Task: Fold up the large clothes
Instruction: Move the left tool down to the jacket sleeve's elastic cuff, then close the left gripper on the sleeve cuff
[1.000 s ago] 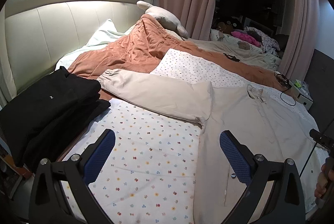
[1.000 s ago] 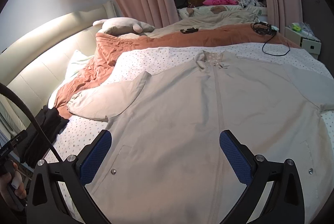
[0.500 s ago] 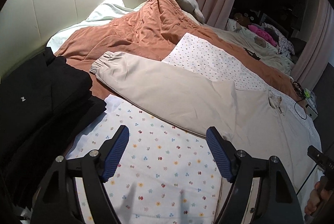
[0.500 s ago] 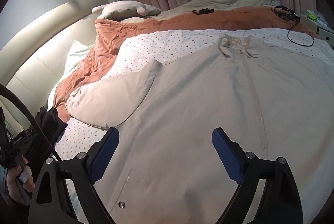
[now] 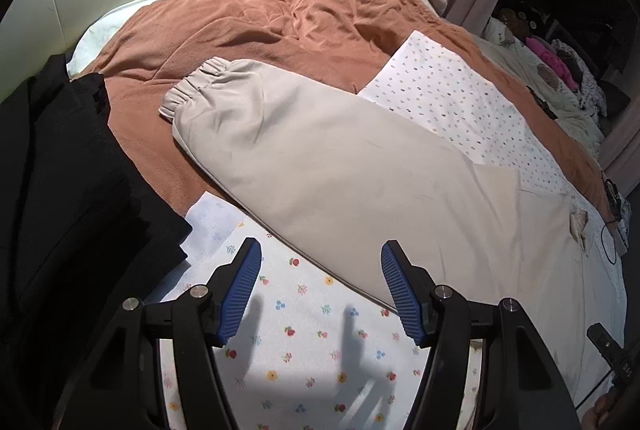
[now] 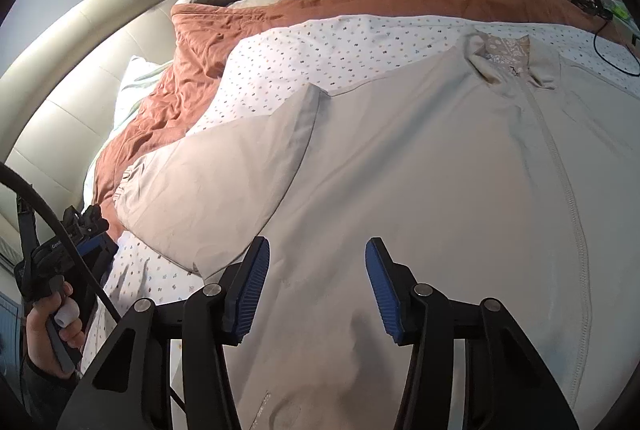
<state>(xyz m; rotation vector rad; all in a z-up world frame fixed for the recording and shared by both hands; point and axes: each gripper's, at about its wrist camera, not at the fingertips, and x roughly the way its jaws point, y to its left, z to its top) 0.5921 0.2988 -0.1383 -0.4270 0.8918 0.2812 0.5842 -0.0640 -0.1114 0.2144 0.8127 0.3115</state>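
Left gripper (image 5: 320,270) is hovering over the flowered sheet (image 5: 280,342) near the bed's left edge, jaws half open and closing, gripping nothing, the sleeve (image 5: 320,165) just ahead. Black clothes (image 5: 60,189) are crowding its left. Right gripper (image 6: 316,270) is closing over the beige jacket (image 6: 440,189), lying flat mid-bed, nothing pinched yet.

You have almost nothing readable here. On the left gripper's black body (image 6: 60,250), seen at the left edge of the right wrist view, white lettering begins "Gon" and then a cable covers it. The other gripper's handle (image 5: 622,370), at the lower right of the left wrist view, bears small white marks too blurred to read.
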